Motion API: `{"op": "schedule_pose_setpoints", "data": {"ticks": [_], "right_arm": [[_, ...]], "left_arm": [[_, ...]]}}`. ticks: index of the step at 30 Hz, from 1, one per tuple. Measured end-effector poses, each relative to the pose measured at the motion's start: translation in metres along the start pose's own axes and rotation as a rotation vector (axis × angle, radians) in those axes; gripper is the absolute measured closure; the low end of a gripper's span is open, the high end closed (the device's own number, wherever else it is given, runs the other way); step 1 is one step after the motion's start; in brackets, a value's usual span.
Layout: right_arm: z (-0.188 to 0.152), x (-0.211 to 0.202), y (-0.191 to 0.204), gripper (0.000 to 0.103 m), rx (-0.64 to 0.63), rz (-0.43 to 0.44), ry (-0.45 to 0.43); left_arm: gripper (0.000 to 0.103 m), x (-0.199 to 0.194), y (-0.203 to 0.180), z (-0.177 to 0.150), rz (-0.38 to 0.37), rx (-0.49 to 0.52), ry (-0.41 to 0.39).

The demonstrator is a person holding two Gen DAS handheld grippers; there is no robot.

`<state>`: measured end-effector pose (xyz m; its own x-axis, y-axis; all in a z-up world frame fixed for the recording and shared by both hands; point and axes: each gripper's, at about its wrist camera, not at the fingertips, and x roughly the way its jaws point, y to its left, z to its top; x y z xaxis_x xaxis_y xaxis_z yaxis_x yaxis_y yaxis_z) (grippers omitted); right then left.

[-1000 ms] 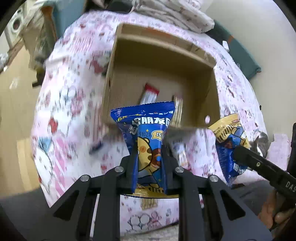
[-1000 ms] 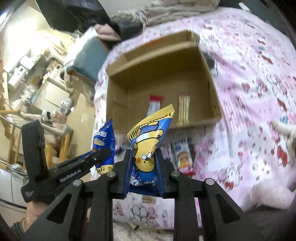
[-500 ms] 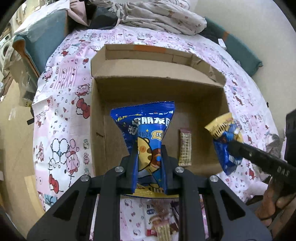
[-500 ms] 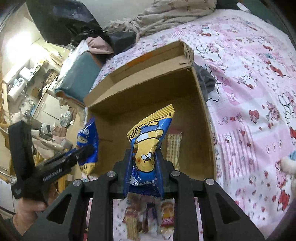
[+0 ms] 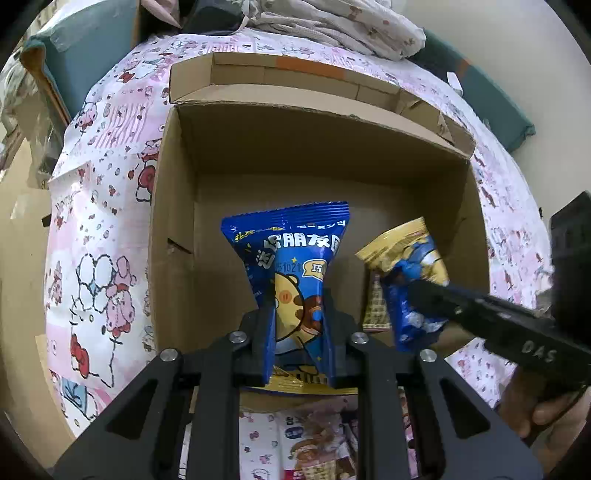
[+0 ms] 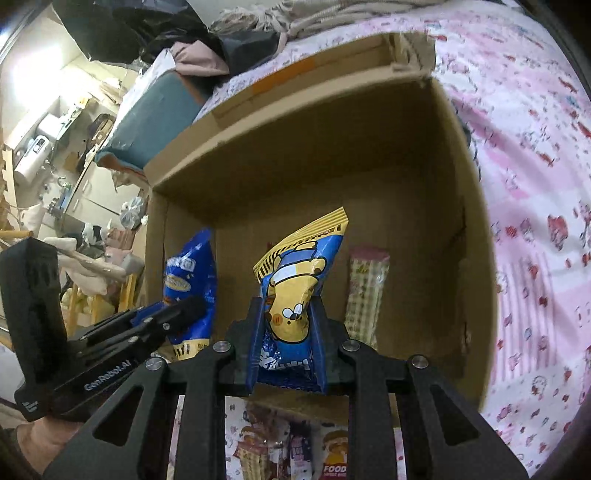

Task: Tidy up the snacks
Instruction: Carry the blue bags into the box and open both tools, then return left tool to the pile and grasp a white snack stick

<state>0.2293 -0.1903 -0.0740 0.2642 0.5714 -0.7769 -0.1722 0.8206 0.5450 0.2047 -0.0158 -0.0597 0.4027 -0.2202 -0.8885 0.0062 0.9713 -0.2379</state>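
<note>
My left gripper [image 5: 297, 317] is shut on a blue snack bag with a cartoon bear [image 5: 291, 258] and holds it inside the open cardboard box [image 5: 173, 206]. My right gripper [image 6: 288, 325] is shut on a blue and yellow bear snack bag [image 6: 299, 273], also over the box [image 6: 476, 258]. In the left wrist view the right gripper [image 5: 417, 291] with its bag [image 5: 406, 266] is at the right. In the right wrist view the left gripper [image 6: 184, 314] with its bag [image 6: 190, 280] is at the left. A checked wafer pack [image 6: 364, 295] lies on the box floor.
The box sits on a bed with a pink cartoon sheet [image 5: 96, 229]. Several more snack packs [image 6: 295, 454] lie on the sheet in front of the box. Pillows and bedding [image 5: 332, 22] lie behind the box. A cluttered room [image 6: 55, 147] is at the left.
Both grippers have moved forward from in front of the box to over its opening and down into it, each still holding its bag.
</note>
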Motion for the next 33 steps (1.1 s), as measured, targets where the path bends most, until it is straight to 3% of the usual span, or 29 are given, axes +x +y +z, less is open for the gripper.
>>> {"op": "schedule_pose_setpoints", "data": {"ticks": [6,8,9,10,11,12,23,33], "right_arm": [[0.003,-0.003,0.000,0.074,0.021,0.003,-0.018],[0.005,-0.007,0.001,0.074,0.006,0.009,-0.026],[0.006,-0.011,0.003,0.069,-0.002,0.005,-0.039],[0.006,-0.015,0.003,0.060,-0.006,-0.001,-0.057],[0.006,-0.018,0.003,0.037,-0.005,-0.002,-0.071],[0.006,-0.022,0.002,0.028,-0.001,0.001,-0.091],[0.011,-0.035,0.005,0.029,-0.007,0.005,-0.130],[-0.009,-0.053,0.009,0.029,-0.001,-0.018,-0.143]], "left_arm": [[0.082,0.000,-0.004,-0.003,-0.017,0.004,0.016],[0.055,-0.003,-0.007,-0.004,-0.013,0.004,0.030],[0.032,-0.009,-0.008,-0.005,-0.008,-0.001,0.012],[0.019,-0.015,-0.009,-0.004,-0.012,-0.005,-0.017],[0.017,-0.020,-0.009,-0.004,-0.014,-0.004,-0.042],[0.015,-0.023,-0.010,-0.003,-0.004,0.004,-0.055],[0.015,-0.038,0.005,0.001,-0.023,-0.038,-0.072],[0.015,-0.070,0.034,-0.020,0.032,-0.099,-0.097]]}}
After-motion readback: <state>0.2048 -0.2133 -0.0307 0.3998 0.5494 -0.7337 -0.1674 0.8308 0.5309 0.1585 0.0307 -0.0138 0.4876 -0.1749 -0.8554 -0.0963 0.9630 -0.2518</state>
